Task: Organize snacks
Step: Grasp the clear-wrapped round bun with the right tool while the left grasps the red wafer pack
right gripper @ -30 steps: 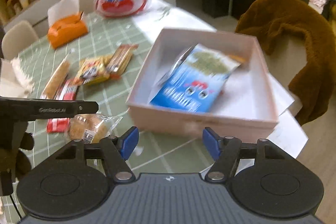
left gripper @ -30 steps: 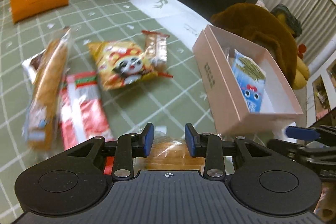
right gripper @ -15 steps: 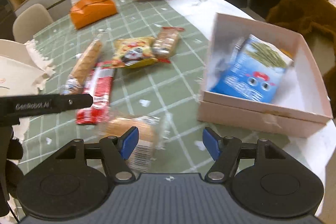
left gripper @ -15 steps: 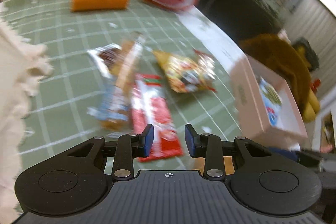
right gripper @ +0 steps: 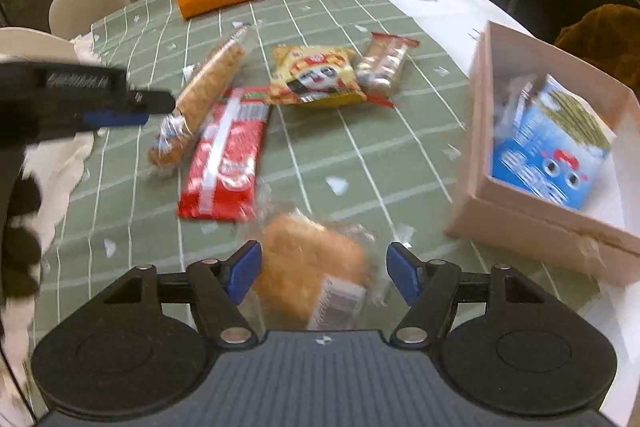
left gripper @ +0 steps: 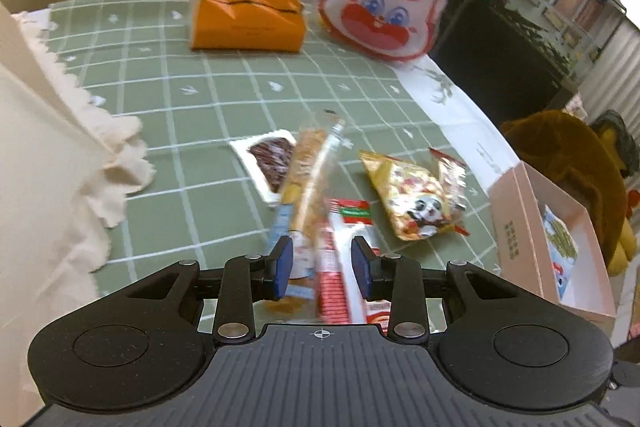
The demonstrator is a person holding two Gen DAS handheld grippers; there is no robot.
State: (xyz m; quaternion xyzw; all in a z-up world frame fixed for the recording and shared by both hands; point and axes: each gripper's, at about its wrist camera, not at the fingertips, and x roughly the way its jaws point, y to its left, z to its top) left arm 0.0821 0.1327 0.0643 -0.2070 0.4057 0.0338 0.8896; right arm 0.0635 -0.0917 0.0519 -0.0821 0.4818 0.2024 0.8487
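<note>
1 snack so far sits where we want it: the blue packet with cartoon eyes and green sticks printed on it (right gripper: 548, 147) lies inside the open pale pink cardboard box (right gripper: 532, 231) at the right edge of the worktop (right gripper: 380, 163), which is covered in a green cloth with a white grid. 6 more wrapped snacks remain outside the box, by our count. They are the long golden biscuit stick in clear wrap (right gripper: 204, 87), the flat red and white wrapper (right gripper: 224, 159) lying just beside it, the yellow packet with a panda face (right gripper: 316, 75), the small brown bar in clear and red wrap (right gripper: 384, 63) touching that packet, the dark chocolate-coloured piece in a white-edged wrapper (left gripper: 272, 159) partly under the stick, and the round golden bun in crinkly clear plastic (right gripper: 312, 275). Our right gripper (right gripper: 324, 275) stands wide, with the bun between its blue pads but, as far as the blur lets us tell, not pressed. Our left gripper (left gripper: 320, 267) is narrower and holds nothing, its pads framing the near ends of the stick and the red wrapper. We judge the job barely started, with the bun the likeliest next item for the box. The orange tissue pack (left gripper: 246, 15) and the rabbit-faced bag (left gripper: 384, 3) at the far end look like bystanders.
</note>
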